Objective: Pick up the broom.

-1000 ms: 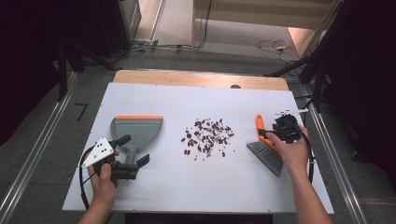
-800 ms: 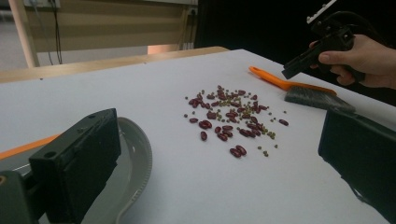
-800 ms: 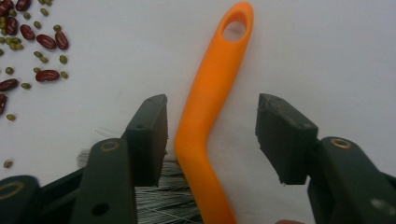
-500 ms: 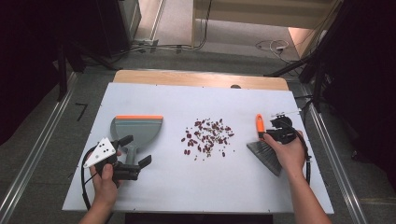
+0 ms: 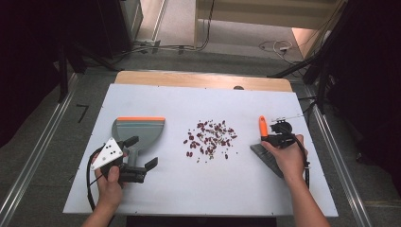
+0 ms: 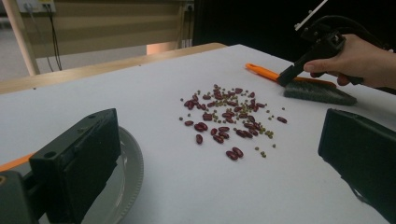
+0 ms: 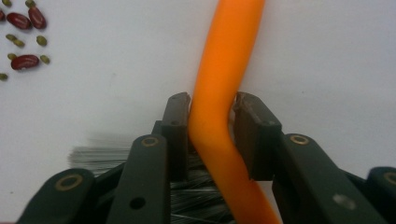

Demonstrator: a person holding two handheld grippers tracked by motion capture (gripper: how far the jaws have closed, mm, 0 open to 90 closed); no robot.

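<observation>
A brush (image 5: 263, 126) with an orange handle and grey bristles lies at the right of the white table. My right gripper (image 5: 273, 138) has just been closing with that handle between its jaws. In the right gripper view the gripper (image 7: 212, 100) has both pads pressed on the orange handle (image 7: 229, 46). A scatter of red beans and small green ones (image 5: 210, 138) lies mid-table. At the left sits a grey dustpan (image 5: 139, 130) with an orange lip. My left gripper (image 5: 141, 152) stands wide open at the dustpan's handle, pointing toward the beans (image 6: 229, 119).
The white board (image 5: 189, 101) rests on a wooden table whose far edge (image 5: 203, 79) shows behind it. Metal rails run along the floor on both sides. Bare surface lies in front of the beans and along the back.
The right gripper's jaws have closed onto the brush handle, with the hand shifting only slightly. The left hand and the dustpan have stayed put.
</observation>
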